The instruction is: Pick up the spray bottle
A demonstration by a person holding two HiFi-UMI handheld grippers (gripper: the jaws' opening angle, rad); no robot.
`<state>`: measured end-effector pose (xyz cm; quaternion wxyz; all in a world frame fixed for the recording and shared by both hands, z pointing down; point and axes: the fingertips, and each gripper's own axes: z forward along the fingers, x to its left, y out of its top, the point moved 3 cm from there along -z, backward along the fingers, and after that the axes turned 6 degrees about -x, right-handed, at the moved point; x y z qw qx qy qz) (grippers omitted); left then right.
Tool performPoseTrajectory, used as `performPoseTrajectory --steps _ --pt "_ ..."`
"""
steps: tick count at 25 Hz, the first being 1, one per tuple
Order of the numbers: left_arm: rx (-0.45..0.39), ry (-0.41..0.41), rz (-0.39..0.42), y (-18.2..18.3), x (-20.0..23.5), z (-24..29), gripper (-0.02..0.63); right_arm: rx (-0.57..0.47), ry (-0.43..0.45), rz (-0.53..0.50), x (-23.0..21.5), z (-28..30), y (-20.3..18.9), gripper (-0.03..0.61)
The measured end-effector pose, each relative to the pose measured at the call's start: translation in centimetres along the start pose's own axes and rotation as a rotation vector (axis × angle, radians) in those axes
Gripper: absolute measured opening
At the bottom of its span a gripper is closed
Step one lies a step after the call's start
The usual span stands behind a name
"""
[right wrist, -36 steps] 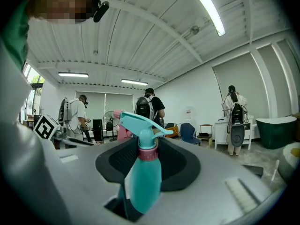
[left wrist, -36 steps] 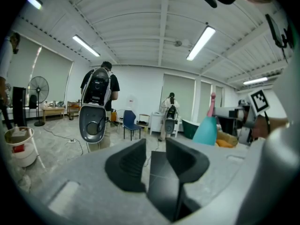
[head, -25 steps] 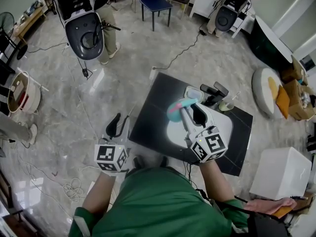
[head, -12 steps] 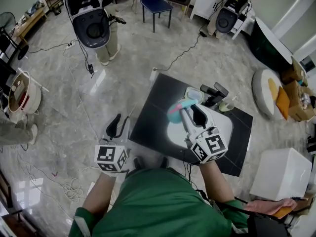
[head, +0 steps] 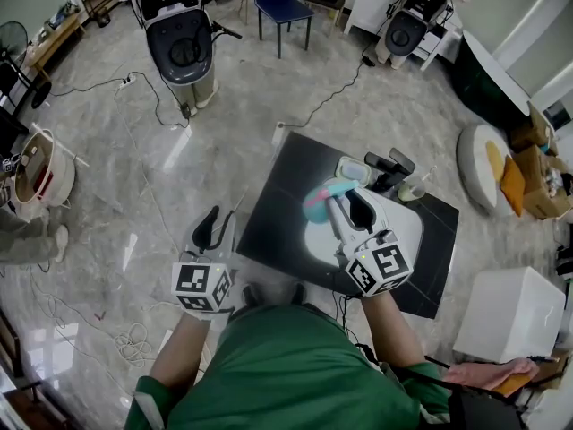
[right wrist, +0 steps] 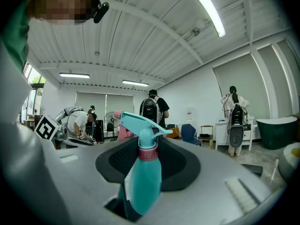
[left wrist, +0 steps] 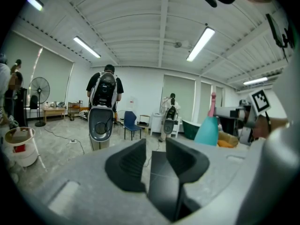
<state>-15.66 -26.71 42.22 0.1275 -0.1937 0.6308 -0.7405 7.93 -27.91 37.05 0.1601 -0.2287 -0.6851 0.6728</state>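
A teal spray bottle (right wrist: 142, 175) with a pink collar stands upright between the pads of my right gripper (right wrist: 146, 159), which is shut on its body. In the head view the right gripper (head: 345, 206) holds the bottle (head: 320, 198) above the black table (head: 273, 218). My left gripper (head: 213, 228) hangs over the floor, left of the table. Its jaws stand a little apart with nothing between them (left wrist: 156, 159). In the left gripper view the bottle (left wrist: 207, 131) appears off to the right.
On the table's far side lie a white tub (head: 352, 169), a black object (head: 390, 166) and a small cup (head: 410, 191). A white box (head: 508, 316) stands at the right. A person carrying a grey device (head: 182, 50), a blue chair (head: 279, 3) and floor cables are farther back.
The person with the grey device at the back has walked to the right. Both grippers and the bottle have kept still.
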Motion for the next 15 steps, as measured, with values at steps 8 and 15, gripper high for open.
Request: performPoseTrajectory --steps 8,15 --pt "-0.001 -0.002 -0.002 0.27 0.61 -0.22 0.129 0.005 -0.01 0.002 0.63 0.37 0.32 0.135" --pt "-0.001 -0.006 -0.001 0.37 1.0 -0.26 0.129 0.005 -0.012 0.0 0.91 0.67 0.37 0.135"
